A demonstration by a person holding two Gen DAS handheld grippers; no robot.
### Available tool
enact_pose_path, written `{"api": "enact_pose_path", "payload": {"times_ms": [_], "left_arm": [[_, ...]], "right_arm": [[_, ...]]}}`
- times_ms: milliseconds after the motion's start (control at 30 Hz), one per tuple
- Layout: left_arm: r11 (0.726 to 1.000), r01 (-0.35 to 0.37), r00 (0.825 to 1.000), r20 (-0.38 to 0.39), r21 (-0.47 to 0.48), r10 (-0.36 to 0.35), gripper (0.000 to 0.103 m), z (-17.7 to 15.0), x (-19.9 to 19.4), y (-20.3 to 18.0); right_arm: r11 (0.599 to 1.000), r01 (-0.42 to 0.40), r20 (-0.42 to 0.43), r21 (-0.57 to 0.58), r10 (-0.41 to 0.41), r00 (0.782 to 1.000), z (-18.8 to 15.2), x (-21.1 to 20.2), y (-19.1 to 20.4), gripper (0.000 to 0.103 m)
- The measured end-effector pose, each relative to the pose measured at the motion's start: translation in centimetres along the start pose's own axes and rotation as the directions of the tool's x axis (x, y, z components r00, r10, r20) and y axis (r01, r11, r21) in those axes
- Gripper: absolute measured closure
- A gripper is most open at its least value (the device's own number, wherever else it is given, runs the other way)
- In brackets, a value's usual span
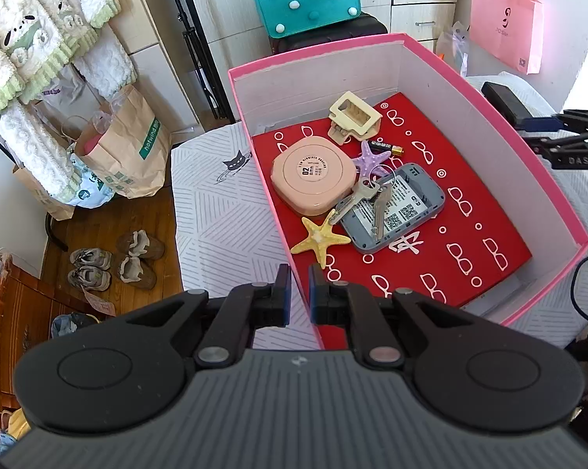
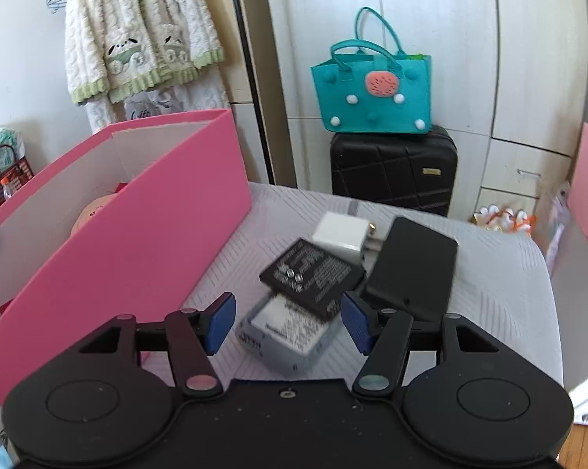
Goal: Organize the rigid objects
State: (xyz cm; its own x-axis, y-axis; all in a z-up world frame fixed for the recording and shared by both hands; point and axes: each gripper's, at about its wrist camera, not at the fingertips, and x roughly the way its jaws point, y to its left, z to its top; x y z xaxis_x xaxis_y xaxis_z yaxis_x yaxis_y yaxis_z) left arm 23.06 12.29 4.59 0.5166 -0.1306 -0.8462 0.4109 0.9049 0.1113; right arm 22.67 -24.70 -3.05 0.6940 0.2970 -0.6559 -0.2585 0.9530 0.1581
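Left tongs [image 1: 300,291]: jaws nearly closed, a thin gap between the blue pads, nothing between them. They hang over the near wall of the open pink cardboard box [image 1: 501,117], which sits on a white surface with a grey line pattern [image 1: 216,211]; whether that is a bed or a bench I cannot tell.

Right tongs [image 2: 288,322]: jaws spread wide, pads clear of everything, pointing down at a small pile just beside the box's outer pink wall [image 2: 145,234]. In the left wrist view the right tongs [image 1: 544,133] show at the right edge, outside the box.

Box contents, on a red liner printed with white glasses shapes [image 1: 474,234]:
- cream plastic hair claw clip [image 1: 352,117], toward the far wall
- round-cornered peach-pink plastic case [image 1: 307,176] with a circular label
- purple starfish [image 1: 368,158], partly under a key ring
- yellow starfish [image 1: 319,240], nearest the left tongs
- small black-and-gold battery [image 1: 388,147], beside the purple starfish
- grey rectangular device [image 1: 395,207], open back showing white labels with QR codes
- bunch of silver keys [image 1: 366,197] lying across the grey device

Pile outside the box, right wrist view, somewhat blurred:
- flat black battery pack with white print [image 2: 313,273], tilted, resting on a grey device with a white label [image 2: 282,336]
- white plug adapter [image 2: 341,234], behind it
- flat black rectangular slab [image 2: 411,265], to the right, touching the pile

The grey labelled device lies between the spread right pads, not gripped.
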Motion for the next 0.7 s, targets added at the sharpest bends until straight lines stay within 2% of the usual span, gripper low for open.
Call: {"api": "enact_pose_path", "payload": {"times_ms": [167,200,300,333,433,700], "left_arm": [[1.0,0.004,1.0,0.003,-0.007,-0.004,0.095,0.0,0.1,-0.1],[1.0,0.003,1.0,0.003,-0.005,-0.003,0.095,0.0,0.2,-0.1],[1.0,0.005,1.0,0.002,0.002,-0.005,0.095,0.0,0.2,0.0],[1.0,0.006,1.0,0.002,0.004,-0.006,0.095,0.0,0.2,0.0],[1.0,0.012,1.0,0.006,0.007,-0.012,0.095,0.0,0.2,0.1],[0.999,0.028,0.999,0.014,0.014,-0.029,0.094,-0.2,0.2,0.3]], "right_arm": [[0.992,0.103,-0.057,0.074,-0.099,0.993,-0.3,2.0,1.0,0.033],[0.987,0.131,-0.058,0.095,-0.126,0.99,-0.4,2.2,1.2,0.033],[0.981,0.149,-0.024,0.125,-0.147,0.989,-0.6,2.8,1.6,0.027],[0.979,0.153,-0.017,0.132,-0.152,0.988,-0.5,2.9,1.7,0.021],[0.978,0.171,-0.007,0.122,-0.171,0.985,-0.2,3.6,2.1,0.014],[0.964,0.259,0.003,0.068,-0.259,0.966,0.3,5.1,3.1,0.013]]}}
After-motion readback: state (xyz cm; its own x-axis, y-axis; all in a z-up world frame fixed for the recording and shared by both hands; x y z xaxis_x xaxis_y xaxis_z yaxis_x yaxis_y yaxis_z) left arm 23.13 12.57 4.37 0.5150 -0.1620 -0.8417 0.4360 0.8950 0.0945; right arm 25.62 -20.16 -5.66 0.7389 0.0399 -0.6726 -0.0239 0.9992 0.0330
